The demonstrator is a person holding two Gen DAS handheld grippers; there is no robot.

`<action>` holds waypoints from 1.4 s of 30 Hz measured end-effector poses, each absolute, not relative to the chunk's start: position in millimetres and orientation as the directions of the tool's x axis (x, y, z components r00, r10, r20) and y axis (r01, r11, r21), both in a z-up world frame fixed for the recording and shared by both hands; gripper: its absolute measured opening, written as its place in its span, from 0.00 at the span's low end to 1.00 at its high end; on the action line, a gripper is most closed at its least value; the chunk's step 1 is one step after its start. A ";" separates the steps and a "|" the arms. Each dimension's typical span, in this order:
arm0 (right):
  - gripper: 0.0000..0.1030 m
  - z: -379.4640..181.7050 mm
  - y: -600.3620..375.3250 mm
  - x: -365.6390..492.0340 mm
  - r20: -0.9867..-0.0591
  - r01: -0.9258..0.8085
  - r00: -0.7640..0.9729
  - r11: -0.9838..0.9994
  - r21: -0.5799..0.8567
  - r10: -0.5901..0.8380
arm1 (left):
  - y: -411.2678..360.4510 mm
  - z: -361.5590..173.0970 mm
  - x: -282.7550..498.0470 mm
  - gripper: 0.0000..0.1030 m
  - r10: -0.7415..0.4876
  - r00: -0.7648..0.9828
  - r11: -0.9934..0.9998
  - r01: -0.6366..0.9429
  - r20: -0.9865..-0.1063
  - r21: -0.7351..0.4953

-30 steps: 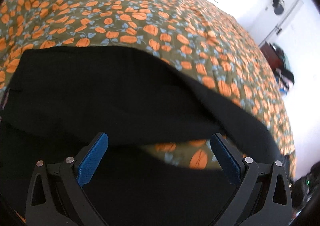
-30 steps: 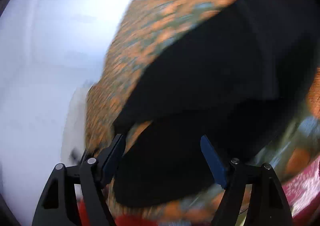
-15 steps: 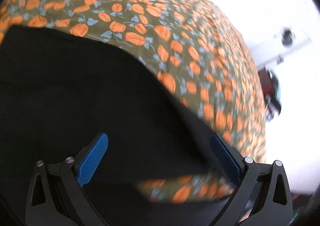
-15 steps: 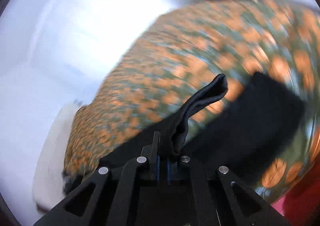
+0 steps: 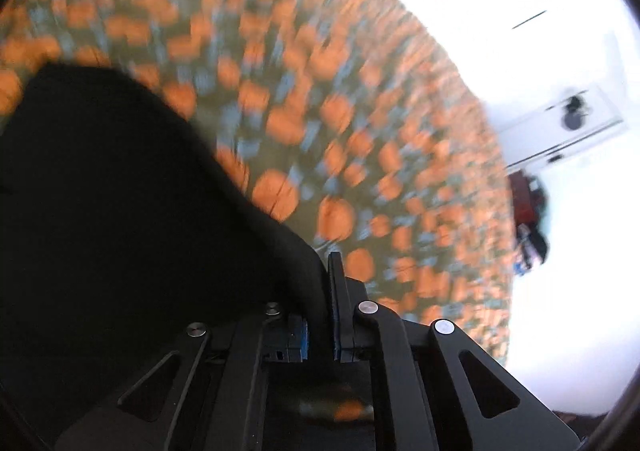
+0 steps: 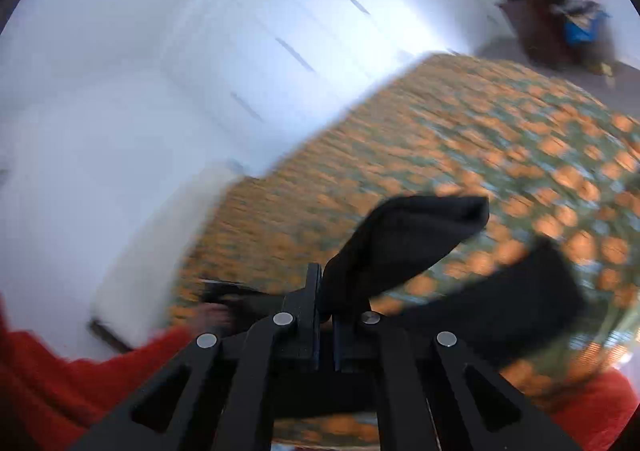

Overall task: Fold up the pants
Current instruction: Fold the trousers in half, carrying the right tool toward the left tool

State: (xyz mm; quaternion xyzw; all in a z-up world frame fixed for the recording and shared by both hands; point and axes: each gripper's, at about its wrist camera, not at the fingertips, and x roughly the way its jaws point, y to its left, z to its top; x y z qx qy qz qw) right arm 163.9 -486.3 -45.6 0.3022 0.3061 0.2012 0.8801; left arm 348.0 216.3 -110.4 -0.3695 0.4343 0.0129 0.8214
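The black pants (image 5: 120,211) fill the left half of the left wrist view, over a bed with an orange-flowered green cover (image 5: 320,111). My left gripper (image 5: 320,291) is shut on an edge of the pants. In the right wrist view my right gripper (image 6: 326,303) is shut on another bunched end of the pants (image 6: 412,235), lifted above the bed cover (image 6: 480,131). More black cloth (image 6: 520,291) lies on the bed at the right. Both views are motion-blurred.
White wardrobe doors (image 6: 240,51) stand beyond the bed. A dark cabinet with clutter (image 6: 560,23) stands at the far right, also in the left wrist view (image 5: 528,211). Red cloth (image 6: 60,391) fills the near bottom corners.
Both grippers were open over the pants; the right shut on the cloth half a second ago, the left has shut on it since. Both have lifted and swung with the cloth.
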 end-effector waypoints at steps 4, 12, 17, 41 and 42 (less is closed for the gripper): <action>0.05 -68.2 -483.8 211.9 -0.441 -0.156 0.716 0.739 0.655 0.541 | 224.6 -6.4 259.4 0.06 -0.142 0.789 0.819 -0.245 -0.597 -0.519; 0.05 -102.7 -495.3 260.5 -0.692 -0.105 0.538 0.853 0.512 0.481 | 149.5 -157.5 131.9 0.06 -0.141 0.520 0.874 -0.334 -0.842 -0.353; 0.05 -202.4 -529.7 250.8 -0.901 0.131 0.323 0.929 0.345 0.289 | 119.7 -192.3 125.4 0.06 -0.177 0.437 0.883 -0.325 -0.882 -0.338; 0.05 -194.5 -562.9 217.5 -0.887 0.308 0.420 0.890 0.337 0.191 | 93.5 -194.0 137.7 0.09 -0.161 0.405 0.939 -0.218 -0.900 -0.266; 0.05 -196.3 -562.5 218.6 -0.888 0.314 0.418 0.887 0.338 0.190 | 93.7 -195.3 140.1 0.09 -0.161 0.403 0.940 -0.215 -0.901 -0.265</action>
